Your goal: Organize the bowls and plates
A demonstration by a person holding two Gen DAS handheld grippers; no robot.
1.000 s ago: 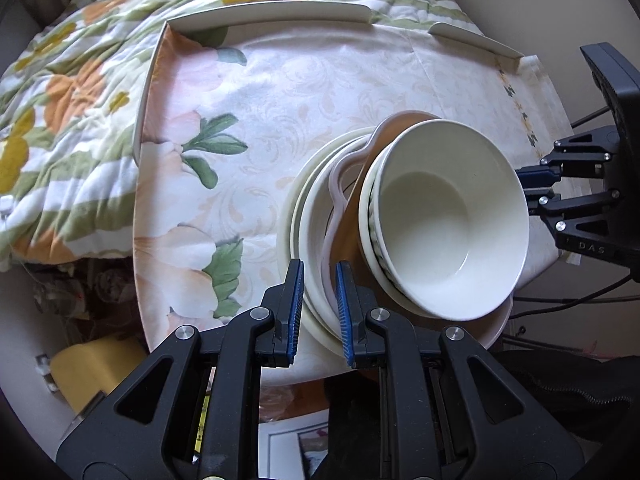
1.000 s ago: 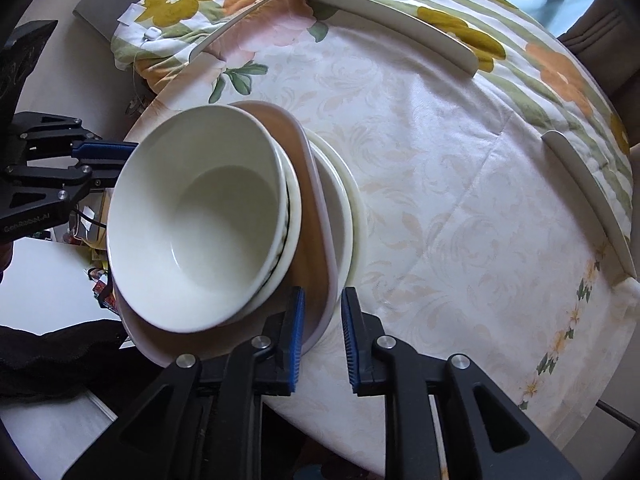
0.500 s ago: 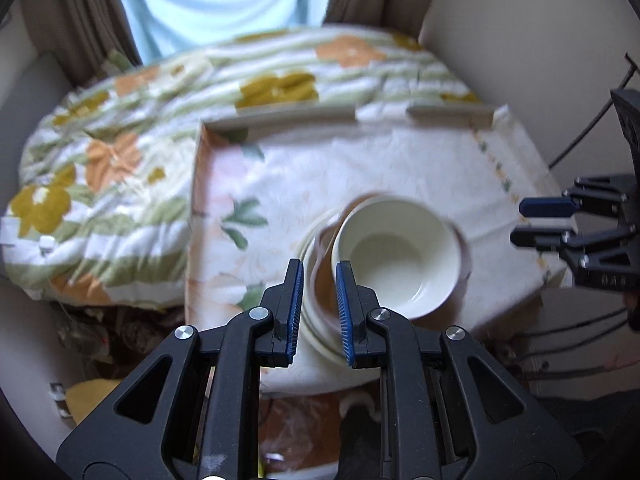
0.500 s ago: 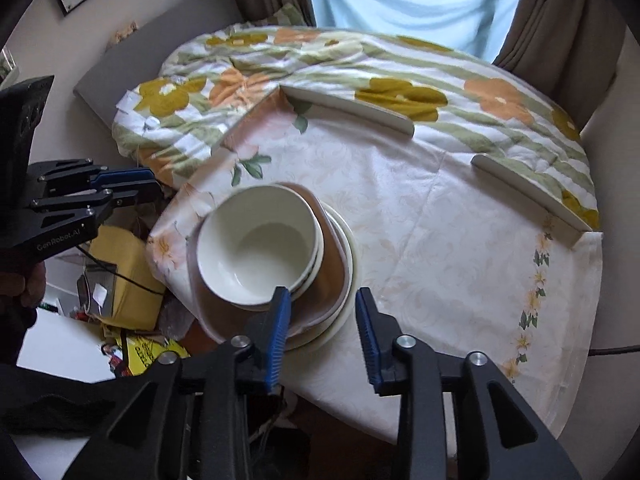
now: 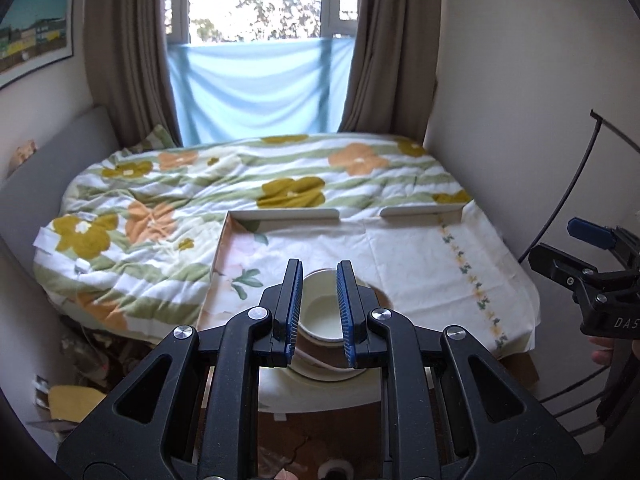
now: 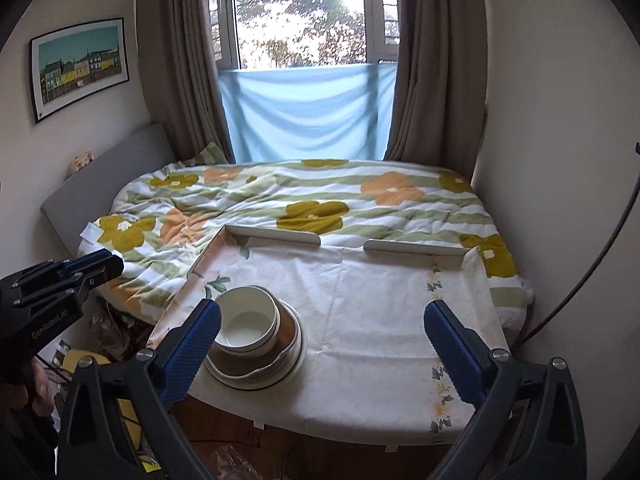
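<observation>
Where readable, "GenRobot.AI" on left claw (image 6: 96, 266), "DAS" on right claw (image 5: 592, 258)

We are seeing a cream bowl (image 6: 248, 322) sitting on a brown dish (image 6: 240, 366) and white plates (image 6: 294, 360). Beyond our claws, the table (image 6: 360, 320) is wearing a pale floral cloth, the bed (image 6: 320, 200) an orange, mustard and green-striped quilt.

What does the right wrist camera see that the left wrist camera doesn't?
Only the right wrist view shows the whole stack of dishes unblocked, and the right tool wide open with nothing between its fingers; its jaws have just been opening. Only the left wrist view shows the shut left tool up close, partly covering the bowl. Both show the flowery bed cover, the window and the wall picture.
</observation>
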